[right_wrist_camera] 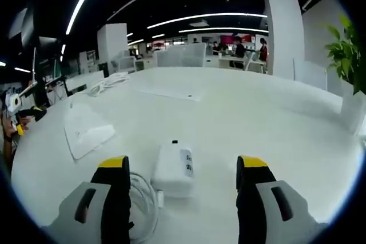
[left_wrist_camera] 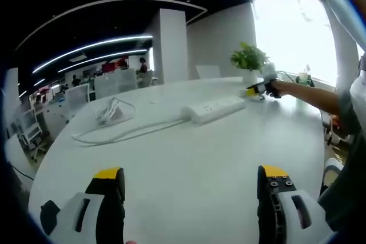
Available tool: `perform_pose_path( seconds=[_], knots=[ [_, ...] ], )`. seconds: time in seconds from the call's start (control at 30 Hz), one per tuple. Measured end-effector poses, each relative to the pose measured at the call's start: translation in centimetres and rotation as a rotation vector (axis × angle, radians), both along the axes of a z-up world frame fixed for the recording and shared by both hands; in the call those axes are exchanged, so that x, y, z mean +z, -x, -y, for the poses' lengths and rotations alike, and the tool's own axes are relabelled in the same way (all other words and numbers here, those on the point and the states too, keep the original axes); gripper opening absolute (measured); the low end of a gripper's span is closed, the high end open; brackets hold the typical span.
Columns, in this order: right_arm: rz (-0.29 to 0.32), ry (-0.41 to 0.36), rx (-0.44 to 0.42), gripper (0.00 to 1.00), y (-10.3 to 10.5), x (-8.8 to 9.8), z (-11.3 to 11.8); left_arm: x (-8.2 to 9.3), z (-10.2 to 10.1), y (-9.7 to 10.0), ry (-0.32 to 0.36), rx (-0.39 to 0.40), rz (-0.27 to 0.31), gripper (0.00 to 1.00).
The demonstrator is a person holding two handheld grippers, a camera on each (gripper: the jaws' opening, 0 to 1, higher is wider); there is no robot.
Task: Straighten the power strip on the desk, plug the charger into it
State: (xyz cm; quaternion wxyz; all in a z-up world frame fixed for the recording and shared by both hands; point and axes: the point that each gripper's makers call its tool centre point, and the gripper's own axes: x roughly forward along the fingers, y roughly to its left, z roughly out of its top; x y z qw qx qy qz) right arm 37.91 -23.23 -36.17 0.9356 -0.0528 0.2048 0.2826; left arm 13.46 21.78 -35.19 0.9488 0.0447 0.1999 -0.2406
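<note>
The right gripper (right_wrist_camera: pixel 182 182) stood open around the charger (right_wrist_camera: pixel 173 168), just beyond the power strip (left_wrist_camera: pixel 213 108), and should close squarely on its sides; the left gripper (left_wrist_camera: pixel 191 188) hung open, well short.

place: open-plan office | cues: desk rows (left_wrist_camera: pixel 86 92) — chairs (right_wrist_camera: pixel 183 55) — ceiling light strips (right_wrist_camera: pixel 206 16)
</note>
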Motion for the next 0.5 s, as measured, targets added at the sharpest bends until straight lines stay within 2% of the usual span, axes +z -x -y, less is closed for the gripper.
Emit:
perform_pose_path(
  seconds=[0.17, 0.5],
  knots=[
    [-0.002, 0.018, 0.007, 0.68, -0.05, 0.07, -0.18, -0.03, 0.10, -0.03, 0.002, -0.003, 0.000, 0.99],
    [-0.017, 0.021, 0.012, 0.52, -0.17, -0.26, -0.39, -0.01, -0.06, 0.00, 0.002, -0.001, 0.002, 0.99]
  ],
)
